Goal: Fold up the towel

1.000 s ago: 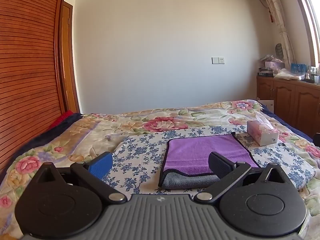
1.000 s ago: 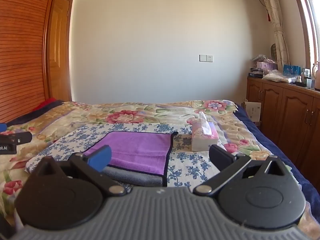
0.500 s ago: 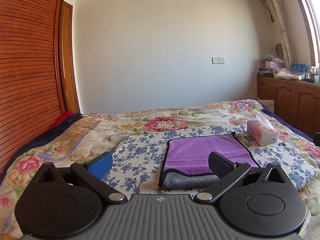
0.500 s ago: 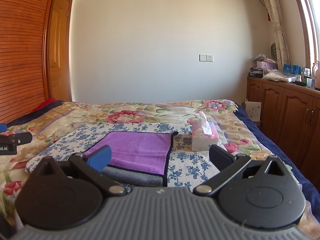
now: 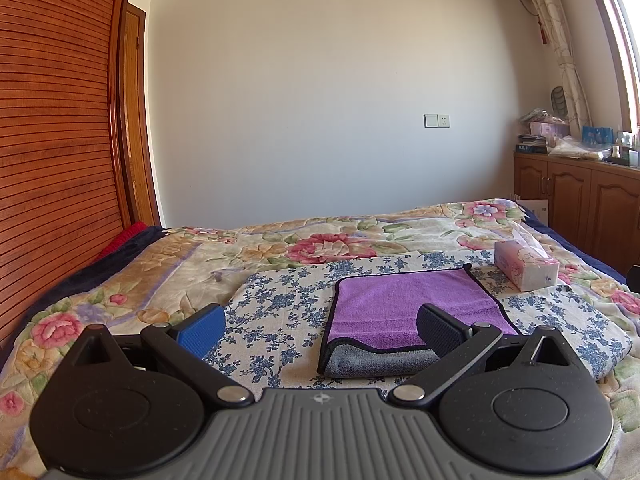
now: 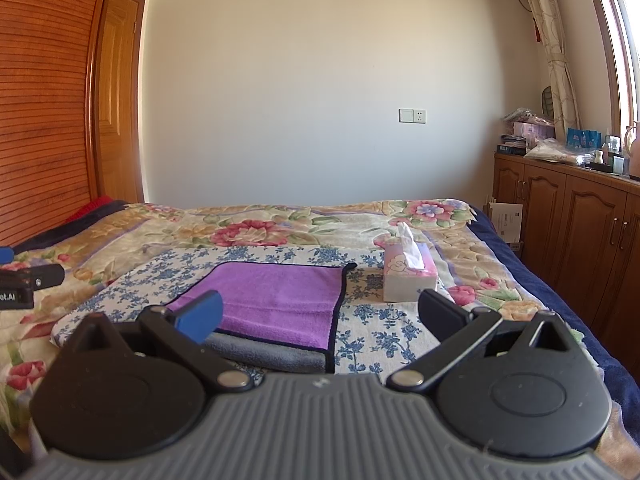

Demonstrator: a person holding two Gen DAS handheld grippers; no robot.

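Left wrist view: the left gripper [image 5: 320, 330] hangs above the near edge of the bed [image 5: 224, 256] with its jaws spread wide and nothing between them. One finger carries a blue pad, the other a black one. Ahead lies the towel [image 5: 408, 304], purple on top and folded over so that its grey underside shows along the near edge, with dark trim around it. It rests flat on a blue-flowered cloth [image 5: 280, 300] spread over the floral bedspread. The black finger overlaps the towel's near right part in the picture; whether it touches cannot be told. A tissue box [image 5: 524, 268] stands on the bed just beyond the towel's far right corner.

Right wrist view: the right gripper [image 6: 320, 314] also stands wide open and holds nothing. The towel [image 6: 276, 300] lies ahead and to its left on the blue-flowered cloth [image 6: 372, 320], grey layer nearest. The tissue box [image 6: 408, 276] stands near the towel's right edge. Part of the left gripper [image 6: 30, 280] shows at the left border. Wooden cabinets [image 6: 576, 216] line the right wall.
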